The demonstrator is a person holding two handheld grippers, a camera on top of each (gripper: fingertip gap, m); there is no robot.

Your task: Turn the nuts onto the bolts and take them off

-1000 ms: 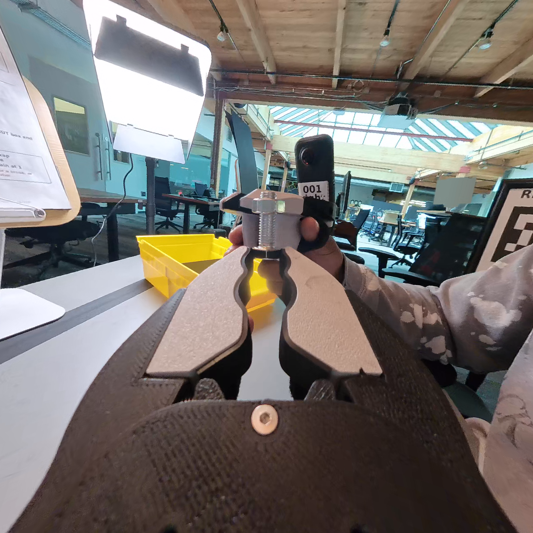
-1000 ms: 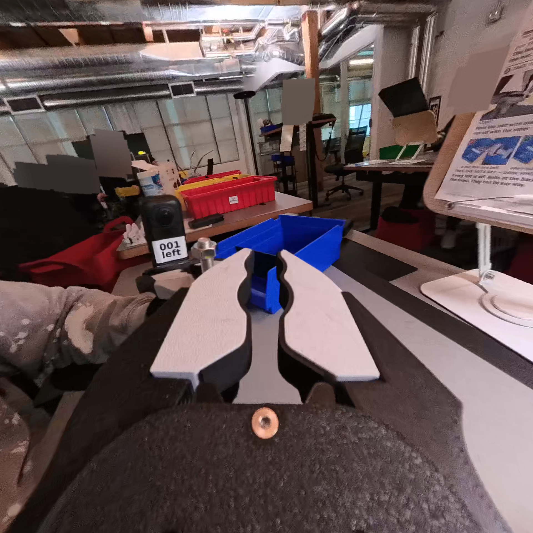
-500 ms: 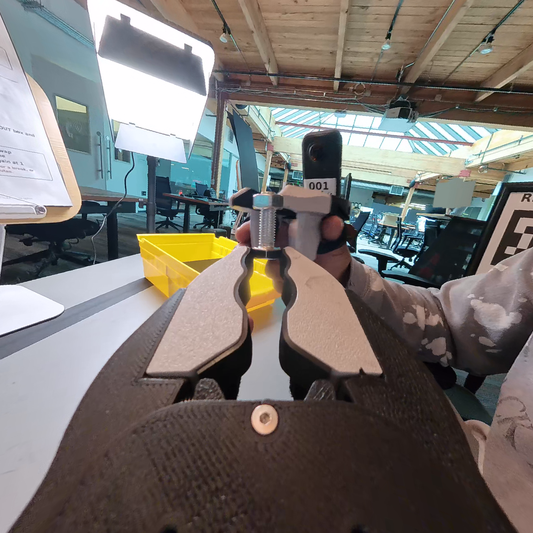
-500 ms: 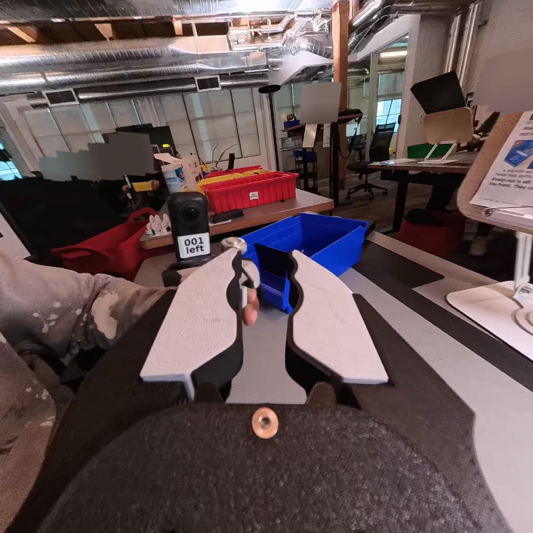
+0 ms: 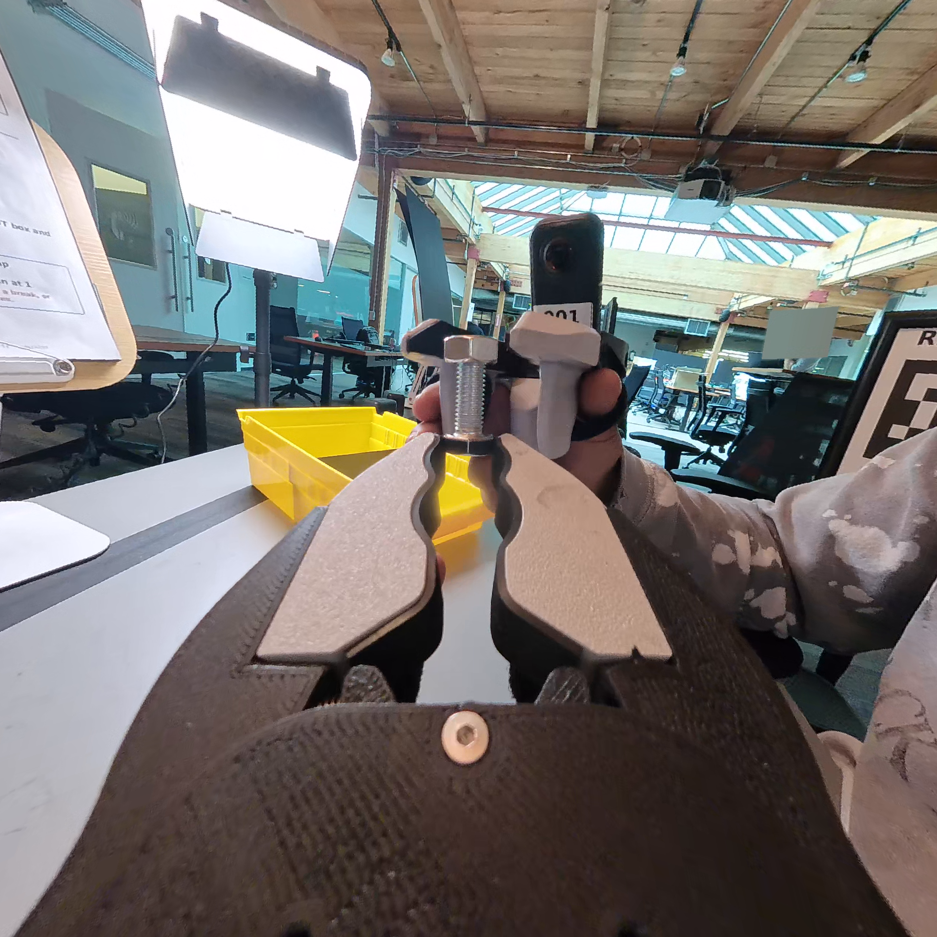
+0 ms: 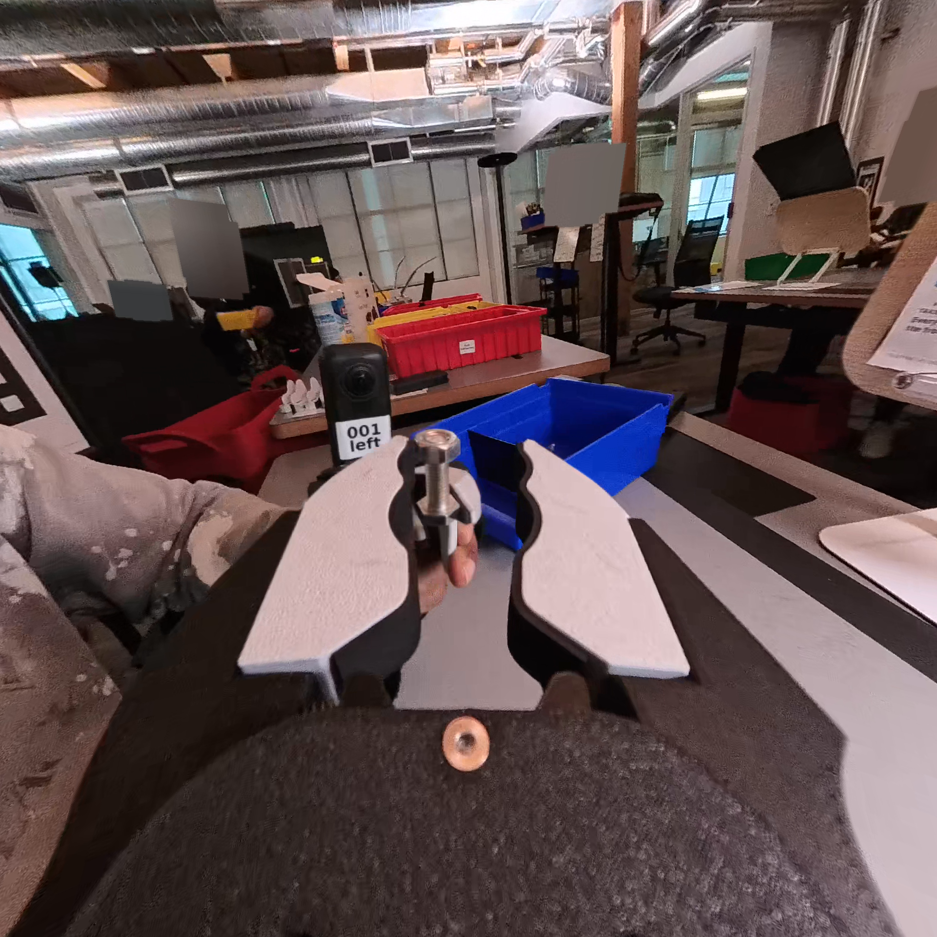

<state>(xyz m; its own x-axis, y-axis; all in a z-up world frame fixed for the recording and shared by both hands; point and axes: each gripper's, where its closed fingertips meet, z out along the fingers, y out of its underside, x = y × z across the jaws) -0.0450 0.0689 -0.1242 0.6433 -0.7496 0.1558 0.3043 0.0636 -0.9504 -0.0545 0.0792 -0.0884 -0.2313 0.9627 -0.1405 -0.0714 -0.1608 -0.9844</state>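
Since the earlier frame the right gripper (image 6: 464, 469) has swung left and spread its fingers around the bolt (image 5: 469, 391), ready, I judge, to turn it. Its jaws stand apart and do not clamp yet. The left gripper (image 5: 467, 446) is clenched on what seems to be the nut at the bolt's lower end, holding it upright above the near edge of the yellow bin (image 5: 304, 446).

Open workshop interior. Timber-beamed ceiling (image 5: 557, 61) with skylights (image 5: 710, 233); exposed silver ducting (image 6: 253, 116) overhead. Large grid windows (image 6: 405, 223) on far wall. Lit panel lamp (image 5: 258, 152) on stand. Desks and black office chairs (image 5: 289, 355) throughout.
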